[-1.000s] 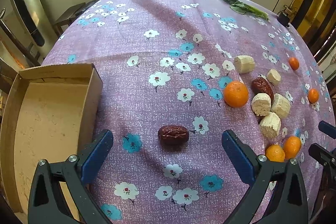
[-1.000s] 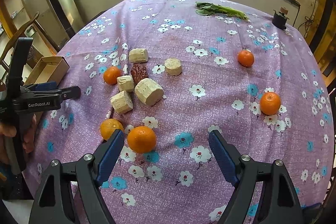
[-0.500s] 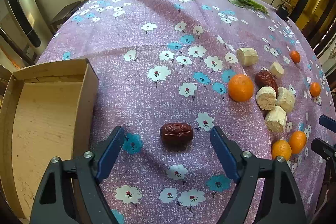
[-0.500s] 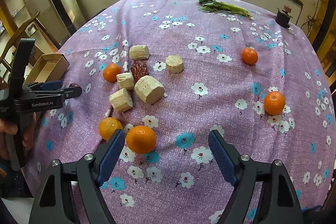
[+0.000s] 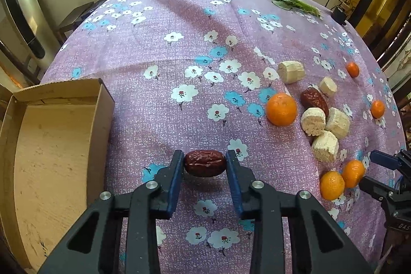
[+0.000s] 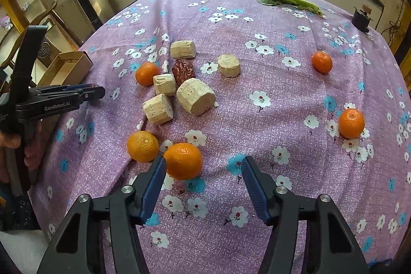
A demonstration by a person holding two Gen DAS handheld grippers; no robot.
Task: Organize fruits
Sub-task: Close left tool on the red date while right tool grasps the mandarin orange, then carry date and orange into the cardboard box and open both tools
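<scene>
A wrinkled dark red date (image 5: 205, 162) lies on the purple flowered cloth, and my left gripper (image 5: 205, 164) is shut on it, a blue pad pressing each end. From the right wrist view, the left gripper (image 6: 96, 93) shows side-on at the left with a hand on its grip. My right gripper (image 6: 203, 166) is closing around a tangerine (image 6: 183, 161). The fruit sits against the left pad, while the right pad stands well clear of it. A second tangerine (image 6: 142, 149) rests just left of that one.
An open cardboard box (image 5: 105, 104) stands left of the held date. Several pale cut chunks (image 6: 196, 99), another date (image 6: 183, 71) and a tangerine (image 6: 147, 73) cluster mid-table. Two tangerines (image 6: 351, 123) lie to the right. Leafy greens (image 6: 287, 0) and a small dark jar (image 6: 362, 17) sit far back.
The left jaws have come together from wide open onto the date. The right jaws have narrowed, the left one now beside the tangerine. Neither hand has shifted much.
</scene>
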